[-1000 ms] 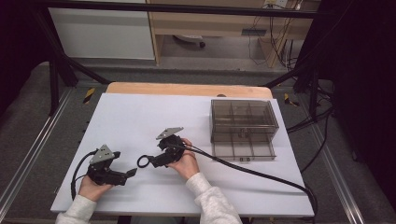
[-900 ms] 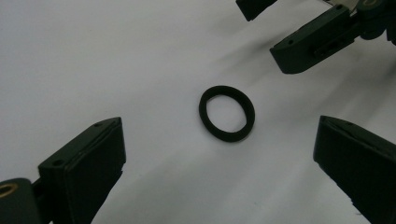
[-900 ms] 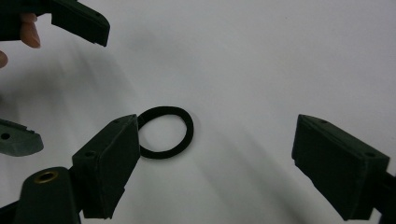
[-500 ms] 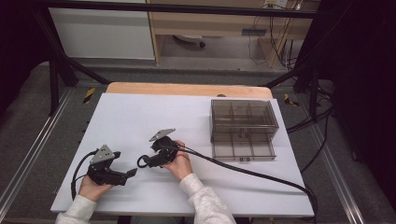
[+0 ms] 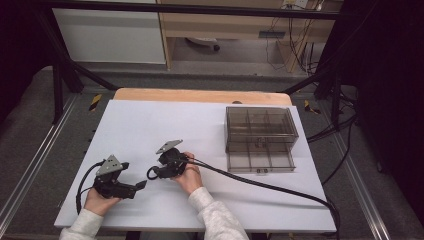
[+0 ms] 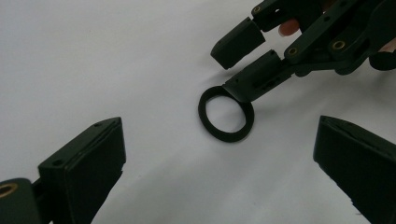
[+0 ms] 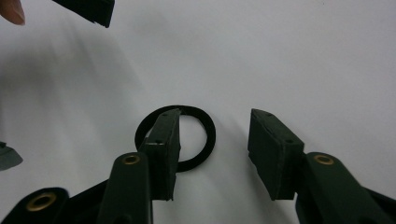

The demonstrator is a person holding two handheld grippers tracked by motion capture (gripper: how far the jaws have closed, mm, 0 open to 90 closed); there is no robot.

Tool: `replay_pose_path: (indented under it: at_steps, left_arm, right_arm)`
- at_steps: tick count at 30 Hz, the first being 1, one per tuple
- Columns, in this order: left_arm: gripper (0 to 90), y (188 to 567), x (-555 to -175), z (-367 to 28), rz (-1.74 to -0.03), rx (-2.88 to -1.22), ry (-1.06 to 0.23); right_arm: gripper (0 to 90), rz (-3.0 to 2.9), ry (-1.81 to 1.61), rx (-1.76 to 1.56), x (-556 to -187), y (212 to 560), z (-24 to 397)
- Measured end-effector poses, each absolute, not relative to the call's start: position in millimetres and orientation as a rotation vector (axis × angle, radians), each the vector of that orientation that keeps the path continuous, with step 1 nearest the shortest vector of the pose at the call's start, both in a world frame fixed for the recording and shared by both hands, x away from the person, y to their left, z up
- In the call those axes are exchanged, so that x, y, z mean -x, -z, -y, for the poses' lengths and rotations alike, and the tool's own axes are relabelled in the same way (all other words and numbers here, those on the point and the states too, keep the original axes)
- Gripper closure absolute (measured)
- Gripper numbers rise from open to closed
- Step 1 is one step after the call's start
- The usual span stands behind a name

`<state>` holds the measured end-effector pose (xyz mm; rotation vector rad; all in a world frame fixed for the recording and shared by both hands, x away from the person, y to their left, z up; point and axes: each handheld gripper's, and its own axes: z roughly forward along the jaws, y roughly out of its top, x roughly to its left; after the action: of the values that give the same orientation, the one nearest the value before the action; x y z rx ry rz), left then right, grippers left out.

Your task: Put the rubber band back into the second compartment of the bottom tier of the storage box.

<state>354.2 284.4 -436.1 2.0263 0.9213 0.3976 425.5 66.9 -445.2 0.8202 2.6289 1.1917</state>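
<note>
Right gripper view, black ring [image 7: 205,140] laid flat on white counter [image 7: 303,56], straddled by right hand-held gripper [image 7: 212,144], jaws just closing, half open, nothing gripped, left hand-held gripper [image 6: 219,154] held wide open nearby.

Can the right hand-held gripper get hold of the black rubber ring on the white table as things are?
Probably yes. The right hand-held gripper has one jaw inside the black rubber ring and one outside, closing on its rim. Nothing blocks it on the white table.
</note>
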Motion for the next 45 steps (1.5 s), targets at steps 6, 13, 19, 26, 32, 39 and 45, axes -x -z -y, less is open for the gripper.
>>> replay_pose_path:
  at_steps: [6, 13, 19, 26, 32, 39, 45]
  left_arm:
    - [2.3, 436.2, -354.2, -284.2, -0.920, -2.026, -0.396]
    - [2.3, 435.9, -354.2, -284.6, -0.921, -2.026, -0.396]
    - [2.3, 435.8, -354.2, -284.6, -0.921, -2.026, -0.396]
    - [2.4, 435.7, -354.3, -284.5, -0.921, -2.026, -0.398]
    - [2.4, 435.7, -354.3, -284.5, -0.920, -2.026, -0.398]
    - [2.4, 435.7, -354.2, -284.4, -0.920, -2.027, -0.398]
    - [2.4, 435.7, -354.2, -284.6, -0.920, -2.026, -0.400]
  right_arm:
    - [64.0, -2.627, -1.189, -0.837, -427.4, 447.7, -68.0]
    - [69.4, -2.633, -1.189, -0.836, -428.6, 451.4, -70.3]
    - [73.1, -2.638, -1.182, -0.838, -427.9, 451.6, -70.9]
    - [79.5, -2.641, -1.174, -0.825, -426.2, 451.5, -71.4]
    - [83.0, -2.649, -1.165, -0.818, -424.5, 451.3, -71.9]
    - [86.1, -2.650, -1.174, -0.812, -423.3, 451.3, -72.3]
    - [86.5, -2.648, -1.173, -0.807, -422.4, 448.7, -71.9]
